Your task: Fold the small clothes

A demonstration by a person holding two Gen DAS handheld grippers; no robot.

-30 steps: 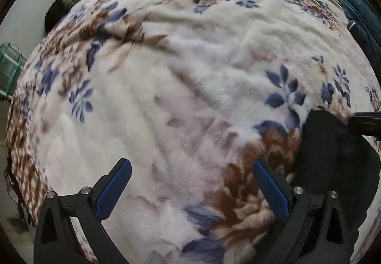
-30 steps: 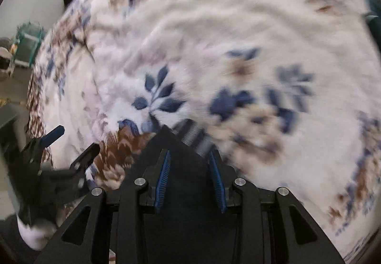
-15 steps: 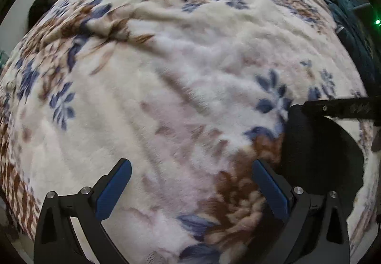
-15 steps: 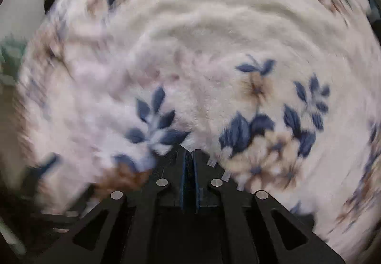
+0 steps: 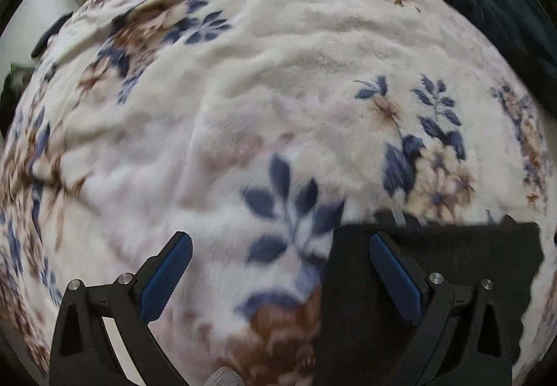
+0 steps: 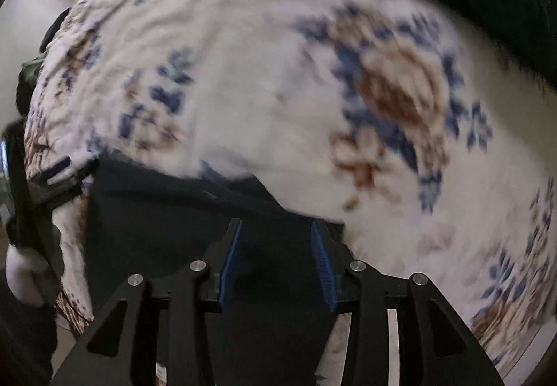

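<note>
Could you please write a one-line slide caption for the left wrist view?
Open left hand-held gripper hovering over a cream floral fleece blanket, its right finger above a flat black cloth garment.

black garment (image 6: 167, 218) cut off at the lower edge, floral blanket (image 6: 243, 90) motion-blurred in right wrist view
</note>
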